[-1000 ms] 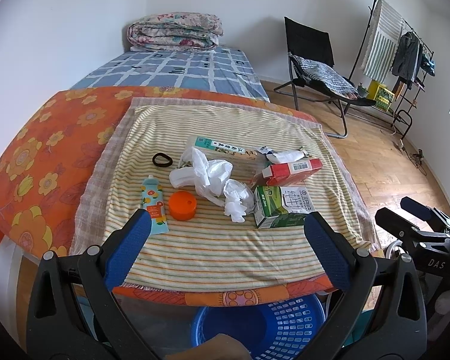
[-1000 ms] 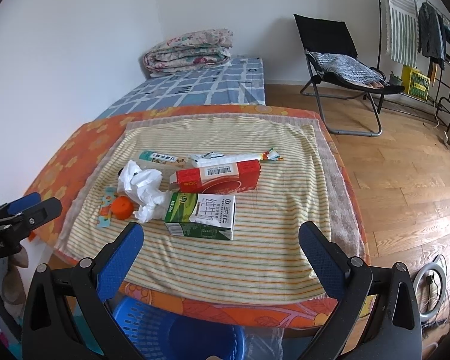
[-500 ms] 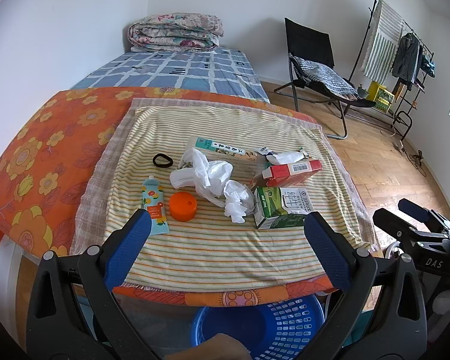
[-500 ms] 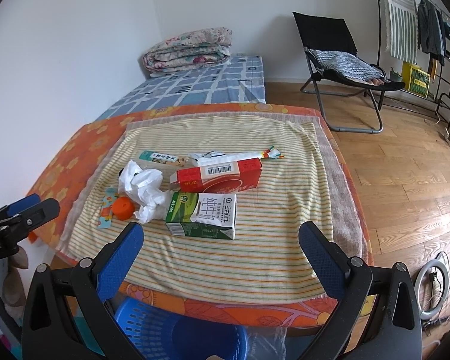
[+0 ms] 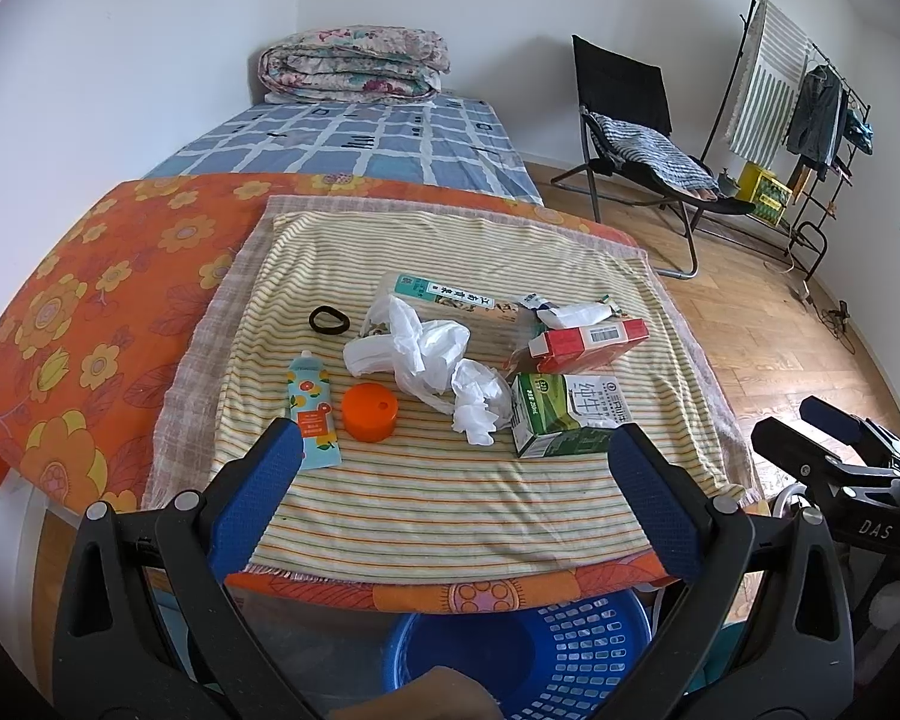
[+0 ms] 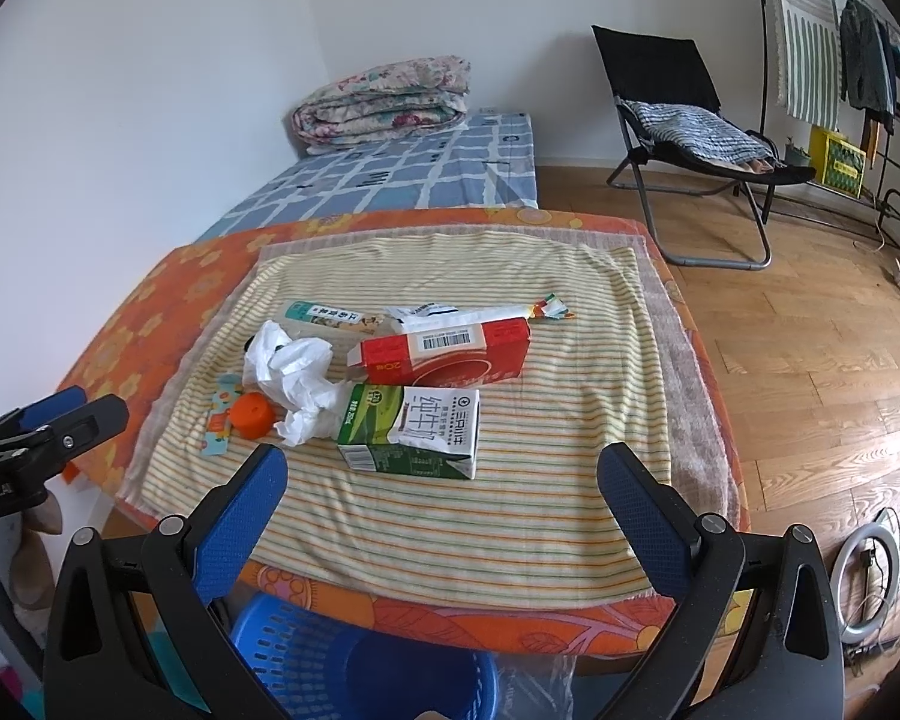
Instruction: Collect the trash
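Soft striped yellow cloth over an orange flowered sheet. Heaped mid-cloth: crumpled white tissue, boxy green milk carton on its side, flat red carton just behind it, round orange cap, printed tube, long printed wrapper, black hair-tie ring a little apart. Blue perforated plastic basket below the near cloth edge. Left gripper and right gripper short of the heap, blue textured pads spread wide, pinching nothing. Black folding chair and clothes rack beyond, on wood floor.
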### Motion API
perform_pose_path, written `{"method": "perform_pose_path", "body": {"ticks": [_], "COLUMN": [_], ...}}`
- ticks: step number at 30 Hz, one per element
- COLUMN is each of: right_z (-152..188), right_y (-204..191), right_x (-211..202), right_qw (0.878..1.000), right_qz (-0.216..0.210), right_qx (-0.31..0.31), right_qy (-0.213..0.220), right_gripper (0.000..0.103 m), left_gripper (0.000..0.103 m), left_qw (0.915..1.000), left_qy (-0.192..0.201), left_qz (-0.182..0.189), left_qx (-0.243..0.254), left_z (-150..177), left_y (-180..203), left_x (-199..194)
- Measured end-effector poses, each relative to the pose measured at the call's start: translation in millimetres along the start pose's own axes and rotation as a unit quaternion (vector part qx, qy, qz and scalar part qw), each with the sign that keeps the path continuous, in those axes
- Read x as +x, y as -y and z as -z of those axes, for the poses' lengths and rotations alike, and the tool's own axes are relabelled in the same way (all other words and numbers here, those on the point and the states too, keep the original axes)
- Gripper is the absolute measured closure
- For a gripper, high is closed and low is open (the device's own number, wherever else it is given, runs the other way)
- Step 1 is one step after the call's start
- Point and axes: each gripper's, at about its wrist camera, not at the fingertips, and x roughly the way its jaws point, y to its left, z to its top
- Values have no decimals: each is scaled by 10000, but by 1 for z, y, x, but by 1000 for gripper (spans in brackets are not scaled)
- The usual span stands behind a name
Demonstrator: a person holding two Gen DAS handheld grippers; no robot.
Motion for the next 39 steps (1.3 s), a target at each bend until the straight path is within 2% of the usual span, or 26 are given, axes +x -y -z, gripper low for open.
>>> {"method": "perform_pose_path", "body": {"ticks": [23, 33, 39], "right_z": [2, 8, 9], "right_y": [-4, 1, 0], "right_x": [8, 19, 17], "right_qw": [9998, 9983, 9976], "right_qz": [-184, -406, -567], "right_qx": [52, 159, 151], "right_qy": [-105, -397, -365], "right_gripper": [0, 0, 0], "left_gripper": [0, 0, 0], "left_qw": [10000, 9997, 9996], "left_qy": [-21, -92, -150], "left_qz": [-43, -221, -236], "left_qx": [2, 6, 31], "left_z": [4, 8, 9], "left_y": [3, -20, -22], "left_x": [-1, 5, 9]}}
